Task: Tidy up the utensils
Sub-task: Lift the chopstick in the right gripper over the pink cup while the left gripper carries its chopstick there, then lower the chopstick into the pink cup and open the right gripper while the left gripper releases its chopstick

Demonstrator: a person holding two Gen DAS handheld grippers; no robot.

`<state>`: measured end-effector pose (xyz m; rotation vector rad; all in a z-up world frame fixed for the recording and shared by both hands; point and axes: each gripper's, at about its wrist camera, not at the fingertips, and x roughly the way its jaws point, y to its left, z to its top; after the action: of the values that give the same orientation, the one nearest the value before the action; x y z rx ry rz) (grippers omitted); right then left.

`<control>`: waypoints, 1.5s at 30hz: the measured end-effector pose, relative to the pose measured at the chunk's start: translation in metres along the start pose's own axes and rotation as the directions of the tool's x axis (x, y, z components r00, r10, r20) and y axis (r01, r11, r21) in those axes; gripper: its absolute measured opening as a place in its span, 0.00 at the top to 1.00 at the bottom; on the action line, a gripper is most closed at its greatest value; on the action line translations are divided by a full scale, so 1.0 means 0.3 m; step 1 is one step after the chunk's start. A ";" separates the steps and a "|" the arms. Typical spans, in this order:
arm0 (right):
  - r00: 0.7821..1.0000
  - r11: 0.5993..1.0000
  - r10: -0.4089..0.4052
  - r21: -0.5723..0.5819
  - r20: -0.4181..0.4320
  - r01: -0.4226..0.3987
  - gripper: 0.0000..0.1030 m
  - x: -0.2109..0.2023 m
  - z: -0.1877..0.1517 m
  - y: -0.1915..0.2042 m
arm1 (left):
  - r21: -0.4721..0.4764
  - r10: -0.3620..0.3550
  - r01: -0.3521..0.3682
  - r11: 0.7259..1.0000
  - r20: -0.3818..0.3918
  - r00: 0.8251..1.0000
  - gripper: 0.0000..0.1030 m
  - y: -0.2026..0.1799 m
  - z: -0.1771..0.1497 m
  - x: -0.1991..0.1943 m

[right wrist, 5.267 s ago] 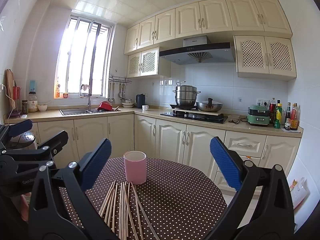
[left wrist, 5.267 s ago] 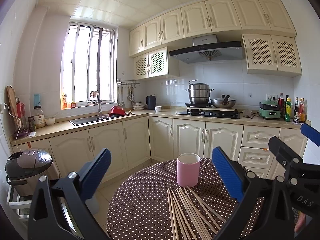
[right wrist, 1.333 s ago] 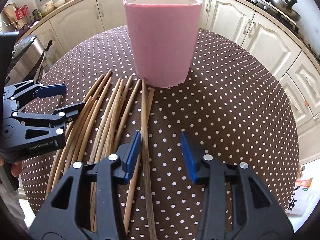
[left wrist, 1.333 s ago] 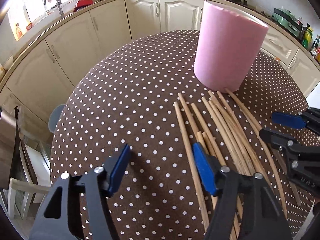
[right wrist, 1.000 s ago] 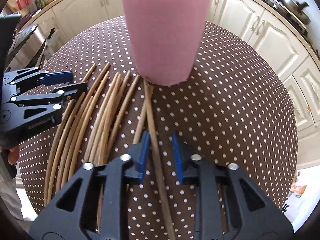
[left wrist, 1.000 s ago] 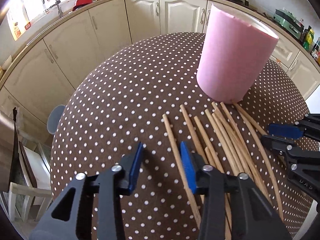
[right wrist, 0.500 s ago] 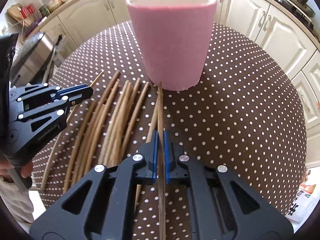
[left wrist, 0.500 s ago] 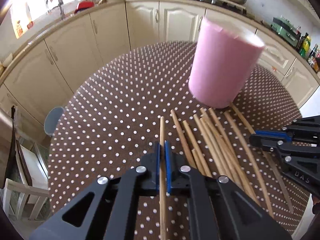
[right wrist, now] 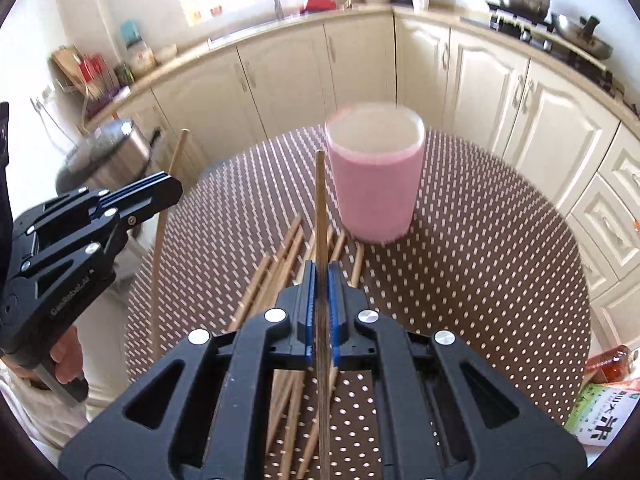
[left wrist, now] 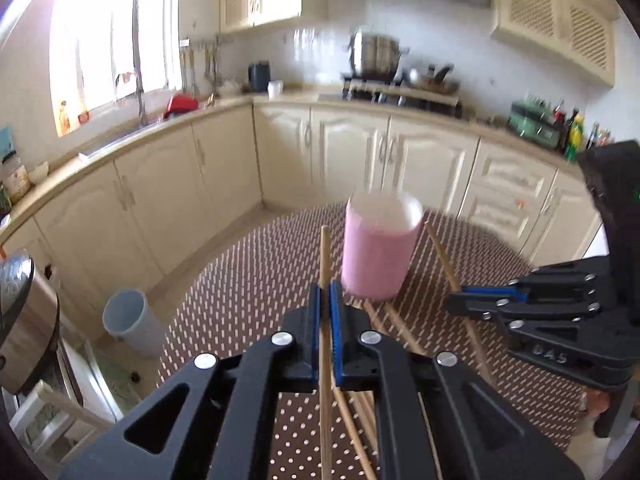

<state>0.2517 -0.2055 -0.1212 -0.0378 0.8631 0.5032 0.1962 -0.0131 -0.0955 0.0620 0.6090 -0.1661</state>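
Observation:
A pink cup [left wrist: 379, 250] [right wrist: 375, 182] stands upright on the brown dotted table [right wrist: 480, 264]. My left gripper [left wrist: 325, 304] is shut on one wooden chopstick [left wrist: 325, 256], lifted off the table with its tip left of the cup. My right gripper [right wrist: 320, 280] is shut on another chopstick [right wrist: 320, 208], also lifted, its tip just left of the cup. Several more chopsticks [right wrist: 280, 264] lie in a bundle on the table in front of the cup. Each gripper shows in the other's view: the right gripper [left wrist: 480, 306] and the left gripper [right wrist: 160, 196], each with its stick.
Cream kitchen cabinets [left wrist: 352, 160] and a counter curve behind the table. A grey bin [left wrist: 128, 320] stands on the floor at the left, beside a steel appliance [left wrist: 20, 312]. A green packet [right wrist: 600, 416] lies at the table's right edge. A person's hand [right wrist: 66, 356] holds the left gripper.
Both grippers closed on a chopstick each and then rose off the table with them, tilting up so the kitchen behind comes into view.

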 end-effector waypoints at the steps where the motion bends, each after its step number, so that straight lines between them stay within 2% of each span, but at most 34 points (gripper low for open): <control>1: 1.000 1.000 -0.001 -0.003 0.030 0.001 0.94 -0.034 0.008 0.013 | 0.008 -0.001 0.000 1.000 0.029 1.000 0.95 -0.003 0.018 -0.031; 7: 0.981 1.000 -0.006 -0.019 0.194 0.010 0.94 -0.202 0.071 0.085 | 0.030 -0.008 0.003 1.000 0.188 0.982 0.95 -0.051 0.143 -0.188; 13: 0.950 0.999 -0.032 -0.016 0.310 0.039 0.94 -0.301 0.130 0.118 | 0.024 -0.044 0.039 0.999 0.287 0.957 0.95 -0.080 0.255 -0.254; 18: 0.927 0.997 -0.067 -0.011 0.370 0.076 0.94 -0.332 0.207 0.126 | 0.025 -0.082 0.079 0.997 0.327 0.941 0.95 -0.099 0.352 -0.233; 21: 0.913 0.993 -0.100 -0.011 0.395 0.114 0.94 -0.340 0.244 0.117 | 0.014 -0.071 0.071 0.997 0.341 0.938 0.95 -0.110 0.405 -0.202; 24: 0.898 0.992 -0.112 -0.006 0.425 0.127 0.94 -0.353 0.283 0.103 | -0.007 -0.100 0.110 0.994 0.356 0.929 0.95 -0.111 0.447 -0.187; 32: 0.837 0.979 -0.184 0.018 0.515 0.204 0.94 -0.362 0.363 0.067 | -0.027 -0.085 0.107 0.994 0.422 0.903 0.95 -0.143 0.514 -0.146; 35: 0.836 0.979 -0.192 0.038 0.514 0.201 0.94 -0.329 0.365 0.044 | -0.040 -0.077 0.102 0.994 0.410 0.909 0.95 -0.143 0.513 -0.092; 38: 0.844 0.979 -0.198 0.052 0.498 0.198 0.94 -0.293 0.358 0.018 | -0.027 -0.086 0.106 0.994 0.409 0.908 0.95 -0.146 0.483 -0.051; 45: 0.866 0.980 -0.195 0.066 0.461 0.186 0.94 -0.241 0.332 -0.008 | -0.015 -0.038 0.048 0.999 0.393 0.919 0.95 -0.158 0.403 0.003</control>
<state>0.2852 -0.2142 -0.0030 0.0155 0.3834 0.2962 0.2569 -0.0729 0.0024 -0.0091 0.2094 -0.2078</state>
